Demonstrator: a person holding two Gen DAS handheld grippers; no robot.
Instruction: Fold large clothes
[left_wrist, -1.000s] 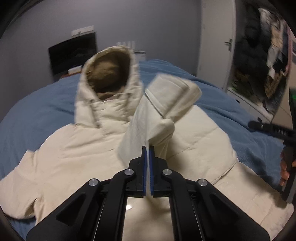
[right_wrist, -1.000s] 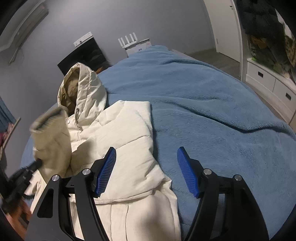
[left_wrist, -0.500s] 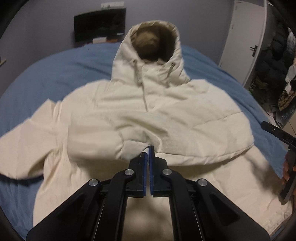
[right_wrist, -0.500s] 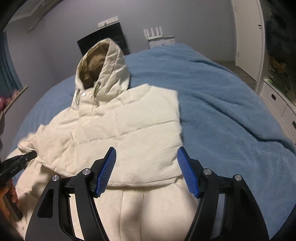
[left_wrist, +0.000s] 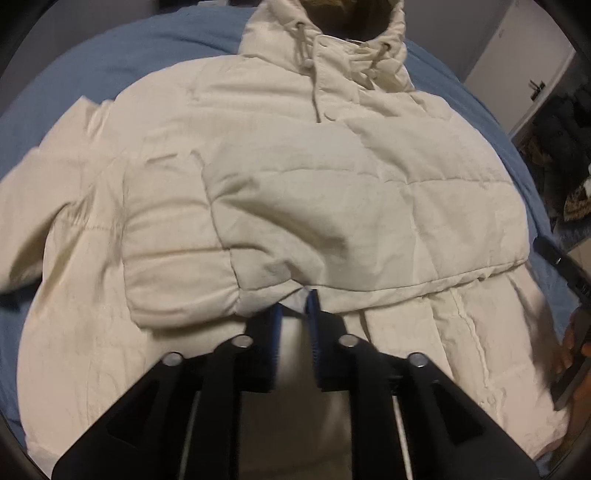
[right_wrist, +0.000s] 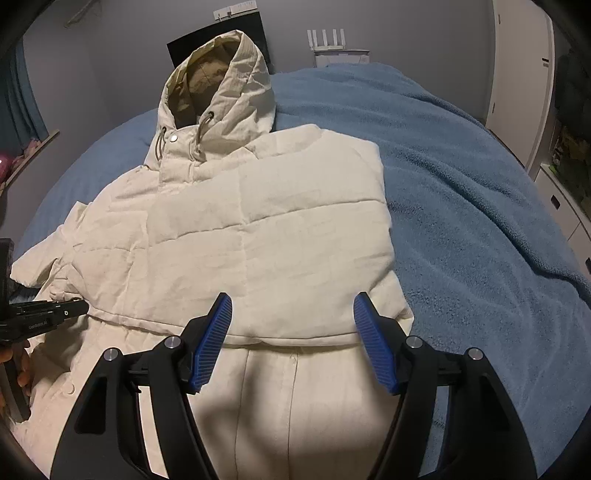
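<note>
Cream coat (right_wrist: 258, 236) flat on bed (right_wrist: 480, 221), sleeve (left_wrist: 351, 206) folded across chest. Left gripper (left_wrist: 293, 314) jaws slightly parted at cuff; right gripper (right_wrist: 291, 332) jaws spread, hovering. Release cuff cleanly, smooth sleeve flat.

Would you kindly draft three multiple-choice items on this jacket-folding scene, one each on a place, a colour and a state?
1. Where does the folded sleeve lie?
A. across the jacket's front
B. hanging off the bed
C. tucked inside the hood

2. What colour is the blanket under the jacket?
A. red
B. blue
C. green

3. How do the right gripper's jaws stand?
A. shut on the hood
B. shut on the blanket
C. open, holding nothing

Answers:
1. A: the sleeve lies flat across the chest of the jacket, below the hood.
2. B: the blanket is blue all around the jacket.
3. C: the right gripper has its blue pads wide apart above the fabric.
</note>
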